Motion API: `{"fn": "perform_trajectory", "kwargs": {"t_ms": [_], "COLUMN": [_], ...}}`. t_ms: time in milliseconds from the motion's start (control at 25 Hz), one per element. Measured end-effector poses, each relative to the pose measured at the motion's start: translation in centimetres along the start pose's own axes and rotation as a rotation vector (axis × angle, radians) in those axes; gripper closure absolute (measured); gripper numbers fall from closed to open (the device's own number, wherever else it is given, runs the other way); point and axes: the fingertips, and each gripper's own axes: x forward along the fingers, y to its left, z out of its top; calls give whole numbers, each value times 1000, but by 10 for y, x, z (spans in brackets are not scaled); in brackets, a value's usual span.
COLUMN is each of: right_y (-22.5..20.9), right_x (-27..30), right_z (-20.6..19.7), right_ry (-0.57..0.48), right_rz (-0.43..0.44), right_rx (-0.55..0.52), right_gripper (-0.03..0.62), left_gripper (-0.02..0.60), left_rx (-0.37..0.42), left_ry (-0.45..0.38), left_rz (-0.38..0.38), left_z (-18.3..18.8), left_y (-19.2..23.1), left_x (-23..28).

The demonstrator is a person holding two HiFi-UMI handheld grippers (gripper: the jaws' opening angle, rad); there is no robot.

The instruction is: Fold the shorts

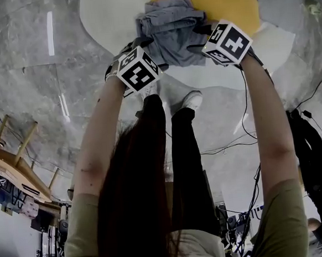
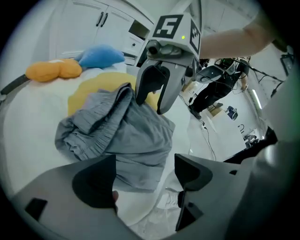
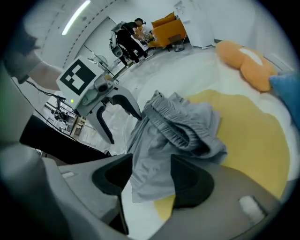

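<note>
Shorts (image 1: 170, 33) lie in a crumpled grey heap, partly on the yellow mat (image 1: 223, 1), partly on the white surface (image 1: 108, 18) — no clean fold visible, waistband bunched up. Left gripper (image 2: 145, 180): jaws apart, nothing between them, cloth just ahead. Right gripper (image 3: 149, 180): jaws apart too — an edge of the shorts sits in the gap, pads not pressing it. Job looks barely begun, imo: nothing folded yet. Left to do, prob.: spread the shorts flat, then fold & square up.
</note>
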Motion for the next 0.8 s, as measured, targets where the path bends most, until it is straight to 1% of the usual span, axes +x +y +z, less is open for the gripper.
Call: {"fn": "perform_trajectory", "kwargs": {"t_ms": [80, 240, 360, 440, 520, 640, 720, 800], "right_y": [-7, -27, -36, -46, -58, -70, -71, -68], "right_x": [2, -8, -14, -18, -21, -21, -24, -31], "right_z": [9, 25, 37, 48, 56, 64, 68, 66], "right_ry": [-28, -100, -142, -181, -207, -204, -212, -233], "right_rz": [1, -47, -92, -138, -196, -269, -276, -275], "right_rx": [19, 29, -7, -16, -17, -25, -16, -9], "right_gripper": [349, 349, 347, 349, 347, 349, 347, 349], "left_gripper": [207, 206, 207, 207, 207, 207, 207, 207], "left_rx": [-9, -41, -12, 7, 6, -44, -89, -130], "left_ry": [-5, -53, -54, -59, -79, -118, -154, -180], "left_rz": [26, 88, 124, 150, 188, 244, 273, 290], "left_z": [4, 22, 30, 37, 44, 52, 57, 54], "left_y": [14, 50, 70, 82, 96, 115, 122, 118], "left_x": [4, -7, -17, -23, -28, -36, -42, -51]}}
